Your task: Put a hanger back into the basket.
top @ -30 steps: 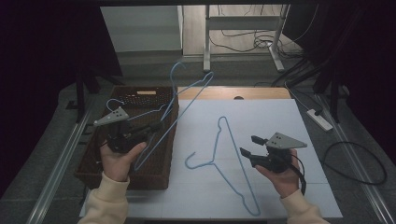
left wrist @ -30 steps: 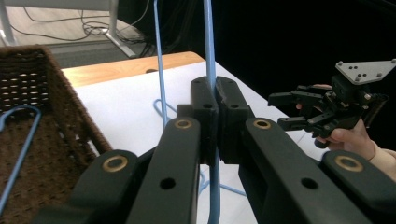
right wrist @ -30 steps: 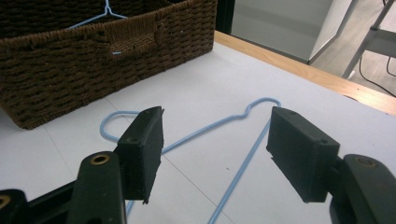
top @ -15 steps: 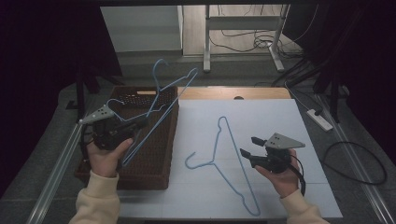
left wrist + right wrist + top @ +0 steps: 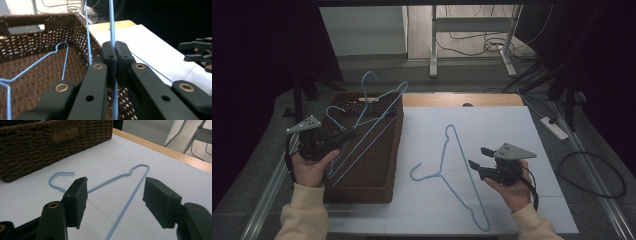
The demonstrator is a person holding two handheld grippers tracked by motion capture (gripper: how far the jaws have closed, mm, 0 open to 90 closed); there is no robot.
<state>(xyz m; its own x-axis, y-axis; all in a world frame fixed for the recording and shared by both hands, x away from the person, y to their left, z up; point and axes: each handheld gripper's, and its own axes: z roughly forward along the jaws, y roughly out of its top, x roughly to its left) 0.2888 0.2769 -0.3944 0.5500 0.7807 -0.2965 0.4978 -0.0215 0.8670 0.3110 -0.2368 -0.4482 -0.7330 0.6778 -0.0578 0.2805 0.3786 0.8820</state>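
Over the brown wicker basket point(image 5: 362, 172), at its near left side, the left gripper point(image 5: 343, 135) is clamping the wire of a blue hanger point(image 5: 377, 117); the left gripper view is showing the jaws pressed tight together on that wire point(image 5: 112, 30), which is running straight up between them. This held hanger is slanting up and away from the gripper above the basket, its hook point(image 5: 367, 80) rising past the basket's far rim. Inside the basket, a second blue hanger point(image 5: 37, 62) is lying against the woven floor and wall, left of the clamped wire in the left gripper view.

Right of the basket, on the white surface point(image 5: 492, 125), a third blue hanger point(image 5: 452, 170) is lying flat, its hook point(image 5: 416, 172) curling toward the basket's near right corner and its long sides stretching toward the surface's near edge. It is lying apart from the basket, not touching it.

Further right of the basket, beyond that flat hanger, the right gripper point(image 5: 476, 157) is hovering in the person's right hand point(image 5: 512, 187), pointing back toward the basket. Its jaws are standing apart with nothing between them; in the right gripper view the flat hanger point(image 5: 125, 202) is lying on the surface below the gap, untouched, with the basket's side wall point(image 5: 50, 145) beyond it
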